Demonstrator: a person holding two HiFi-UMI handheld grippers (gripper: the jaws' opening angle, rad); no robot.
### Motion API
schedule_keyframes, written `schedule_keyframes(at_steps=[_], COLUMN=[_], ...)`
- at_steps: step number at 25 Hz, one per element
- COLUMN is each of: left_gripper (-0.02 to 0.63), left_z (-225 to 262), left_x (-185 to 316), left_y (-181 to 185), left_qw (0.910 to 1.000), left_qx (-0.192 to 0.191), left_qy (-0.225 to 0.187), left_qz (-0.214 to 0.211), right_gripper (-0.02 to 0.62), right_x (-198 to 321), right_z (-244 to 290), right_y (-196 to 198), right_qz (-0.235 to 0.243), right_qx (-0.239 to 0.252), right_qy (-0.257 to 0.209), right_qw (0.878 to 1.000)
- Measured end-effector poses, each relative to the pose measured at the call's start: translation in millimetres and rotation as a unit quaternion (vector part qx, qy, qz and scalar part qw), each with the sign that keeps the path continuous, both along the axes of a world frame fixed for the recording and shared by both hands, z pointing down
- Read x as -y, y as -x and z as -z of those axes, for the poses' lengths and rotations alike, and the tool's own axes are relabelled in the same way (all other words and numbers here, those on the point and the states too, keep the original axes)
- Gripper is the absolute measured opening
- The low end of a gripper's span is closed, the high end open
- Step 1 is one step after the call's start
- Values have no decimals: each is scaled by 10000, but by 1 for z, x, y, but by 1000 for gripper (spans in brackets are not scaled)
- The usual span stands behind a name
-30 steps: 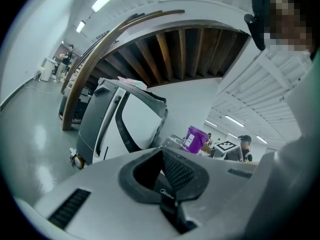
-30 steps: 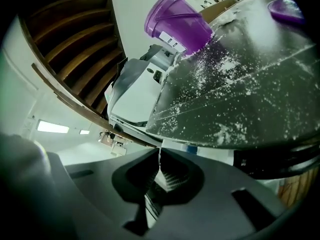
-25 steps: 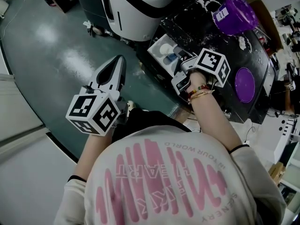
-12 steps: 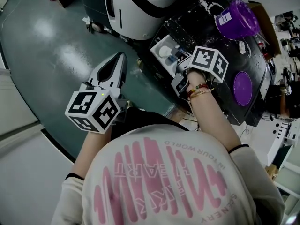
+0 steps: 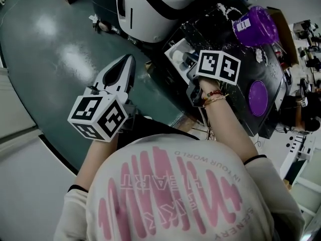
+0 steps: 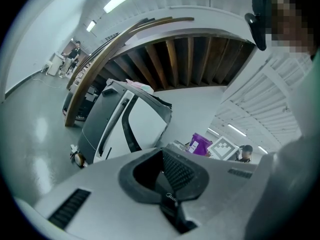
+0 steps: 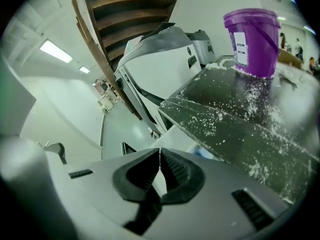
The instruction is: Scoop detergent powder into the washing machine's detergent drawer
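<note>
Head view: detergent drawer [image 5: 176, 53] open at upper centre, beside the washing machine [image 5: 150, 9] | right gripper view: my right claw [image 7: 159, 155] pressed together, empty, near the drawer | left claw [image 5: 129, 64] together, parked at left, probably to stay clear | purple tub [image 5: 256, 23] upper right, lid [image 5: 257, 91] off for scooping.

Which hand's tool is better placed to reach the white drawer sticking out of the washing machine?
Right. The right gripper hovers by the open white detergent drawer, jaws shut; the left gripper sits apart over the green floor.
</note>
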State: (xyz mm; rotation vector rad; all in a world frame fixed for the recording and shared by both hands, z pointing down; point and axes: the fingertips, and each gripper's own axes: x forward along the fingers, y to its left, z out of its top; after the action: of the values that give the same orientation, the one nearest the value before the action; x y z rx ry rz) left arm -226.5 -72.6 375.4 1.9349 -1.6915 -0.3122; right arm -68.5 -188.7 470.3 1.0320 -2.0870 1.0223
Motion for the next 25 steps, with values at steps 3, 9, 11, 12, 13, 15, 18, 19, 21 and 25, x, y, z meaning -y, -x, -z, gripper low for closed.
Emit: schedule_keyframes(at_steps=[3,9,11,12,13,15,18,19,21,25], left_gripper=[3,2,3,3,2,3,3,3,2,3], left_z=[-1,-4,-3,-3,-3,-3,-3,-3,-2,-2], left_x=[-2,-4,-5,-5,-6,-7,-9,-9,-9,-7], left_y=[0,-3,-4,-4,-4,-2,2,3,5,9], left_qw=[10000,10000,10000,10000,10000,10000,9999,9999,9999,9999], left_qx=[-14,-78,-82,-78,-72,-72,-81,-79,-79,-76], left_qy=[-10,-6,-19,-26,-29,-25,-30,-36,-50,-53], left_qz=[14,28,20,11,5,19,57,67,93,123], right_gripper=[3,3,3,3,3,3,3,3,3,3], right_x=[-2,-5,-6,-6,-7,-8,-11,-11,-13,-13], right_z=[-2,-3,-4,-4,-5,-6,-8,-8,-9,-10], right_y=[3,8,8,7,7,9,10,10,10,13], right_qz=[301,753,779,796,823,925,1142,1218,1374,1697], right_qx=[-306,-709,-737,-758,-787,-880,-1086,-1160,-1307,-1593], right_qy=[-153,-312,-304,-306,-312,-338,-420,-453,-525,-710], right_qw=[9990,9942,9938,9935,9930,9912,9866,9847,9805,9699])
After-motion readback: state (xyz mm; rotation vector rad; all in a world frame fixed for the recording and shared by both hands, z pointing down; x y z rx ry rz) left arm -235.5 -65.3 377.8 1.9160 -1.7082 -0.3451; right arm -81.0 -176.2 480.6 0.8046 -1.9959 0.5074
